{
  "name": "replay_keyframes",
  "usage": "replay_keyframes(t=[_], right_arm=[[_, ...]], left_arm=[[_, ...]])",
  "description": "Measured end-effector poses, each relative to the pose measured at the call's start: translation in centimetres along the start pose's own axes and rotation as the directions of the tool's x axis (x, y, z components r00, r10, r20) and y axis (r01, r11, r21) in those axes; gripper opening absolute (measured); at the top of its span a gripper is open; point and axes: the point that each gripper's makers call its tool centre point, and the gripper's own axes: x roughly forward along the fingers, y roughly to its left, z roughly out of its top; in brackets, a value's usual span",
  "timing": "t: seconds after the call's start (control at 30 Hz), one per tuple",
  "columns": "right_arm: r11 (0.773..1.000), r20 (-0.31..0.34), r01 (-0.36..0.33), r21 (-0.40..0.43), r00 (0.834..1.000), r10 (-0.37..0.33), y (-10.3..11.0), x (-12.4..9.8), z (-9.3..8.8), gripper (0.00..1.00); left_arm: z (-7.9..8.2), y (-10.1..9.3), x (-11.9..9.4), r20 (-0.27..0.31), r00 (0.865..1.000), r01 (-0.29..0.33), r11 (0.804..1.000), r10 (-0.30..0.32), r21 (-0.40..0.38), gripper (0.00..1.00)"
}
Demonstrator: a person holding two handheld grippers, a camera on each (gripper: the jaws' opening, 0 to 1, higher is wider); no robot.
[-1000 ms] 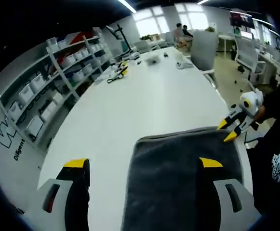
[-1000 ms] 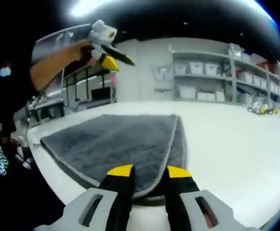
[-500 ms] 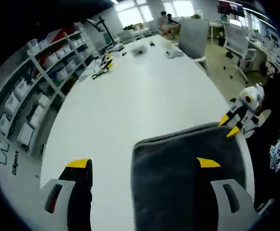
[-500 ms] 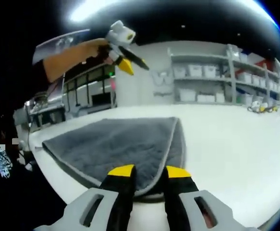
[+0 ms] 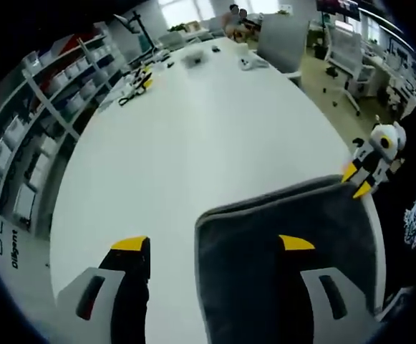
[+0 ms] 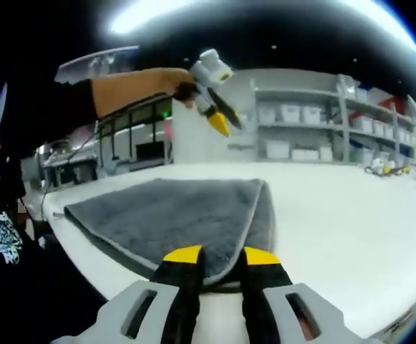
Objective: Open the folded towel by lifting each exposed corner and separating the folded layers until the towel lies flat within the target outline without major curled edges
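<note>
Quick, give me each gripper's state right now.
Left gripper: open, held above the grey towel, holding nothing.
Right gripper: jaws nearly together at the towel's near corner; grip cannot be told.

I count one folded grey towel [image 5: 286, 258] on one white worktop [image 5: 193, 143], my two tools, left [image 5: 211, 244] and right [image 6: 213, 255], and one shelving unit [image 6: 336, 122].

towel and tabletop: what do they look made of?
Towel: looks like plush microfibre or terry, dark grey, matte, fuzzy nap, with a lighter stitched edge binding; exact fibre can't be told. Table: smooth white top, probably laminate or painted board, with a soft sheen from the ceiling lights and no visible grain.
</note>
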Motion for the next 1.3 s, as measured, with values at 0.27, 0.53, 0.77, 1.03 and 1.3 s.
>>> replay_keyframes(t=[0.27,0.53,0.77,1.03,1.3], right_arm=[[1.0,0.01,-0.009,0.023,1.0,0.009,0.0,-0.1,0.1,0.14],[1.0,0.025,-0.011,0.025,1.0,0.011,0.3,-0.2,0.6,0.12],[1.0,0.02,-0.003,0.02,1.0,0.002,0.2,-0.3,0.3,0.12],[0.999,0.021,-0.01,0.031,1.0,0.009,0.3,-0.2,0.2,0.12],[1.0,0.019,-0.012,0.028,1.0,0.012,0.6,-0.2,0.1,0.12]], left_arm=[[-1.5,1.6,3.2,-0.033,0.999,0.029,1.0,-0.029,-0.011,0.49],[-2.2,1.3,6.1,-0.054,0.997,0.06,0.998,-0.062,-0.028,0.41],[-2.2,0.5,8.2,-0.055,0.996,0.071,0.997,-0.071,-0.013,0.32],[-2.4,0.5,10.0,-0.065,0.994,0.083,0.997,-0.083,-0.001,0.29],[-3.1,1.2,10.8,-0.086,0.993,0.076,0.997,-0.076,-0.009,0.17]])
